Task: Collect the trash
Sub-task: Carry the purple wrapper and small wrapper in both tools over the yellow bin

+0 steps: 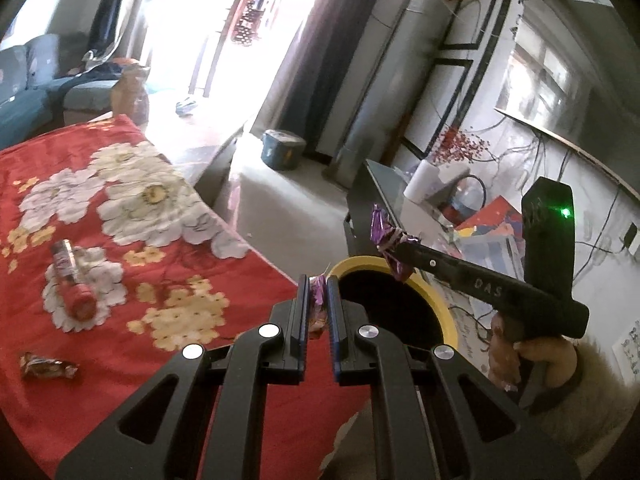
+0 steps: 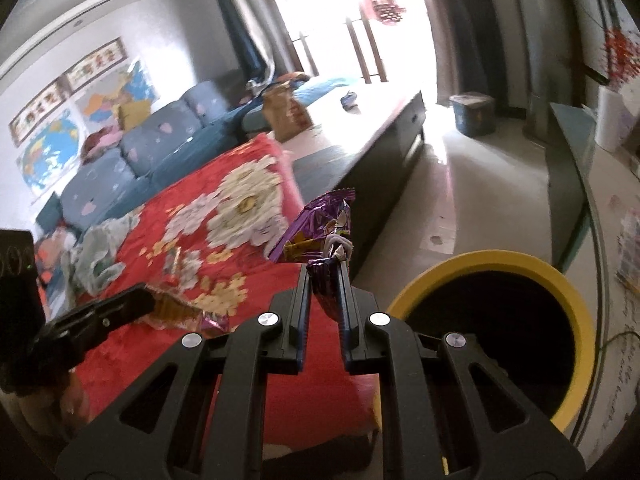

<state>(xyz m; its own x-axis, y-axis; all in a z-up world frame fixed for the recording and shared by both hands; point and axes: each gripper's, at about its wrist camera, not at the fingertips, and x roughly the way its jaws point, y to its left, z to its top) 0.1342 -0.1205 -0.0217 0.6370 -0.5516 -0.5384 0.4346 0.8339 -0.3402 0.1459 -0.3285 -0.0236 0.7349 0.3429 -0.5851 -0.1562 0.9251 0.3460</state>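
My left gripper (image 1: 318,280) is shut on a purple and orange snack wrapper (image 1: 319,312), at the near rim of a black bin with a yellow rim (image 1: 442,308). My right gripper (image 1: 404,240) comes in from the right over the bin's far rim, shut on a crumpled purple wrapper (image 1: 384,232). In the right wrist view the right gripper (image 2: 325,268) pinches that purple wrapper (image 2: 320,228), left of the bin (image 2: 480,260). The left gripper (image 2: 148,298) shows at the left with its orange wrapper (image 2: 176,308).
A red flowered cloth (image 1: 240,264) covers the table. On it lie a red bottle (image 1: 74,284), a brown candy wrapper (image 1: 46,366) and crumpled pale plastic (image 2: 100,252). A dark glass-topped cabinet (image 1: 372,196) stands behind the bin. A blue sofa (image 2: 132,152) is beyond the table.
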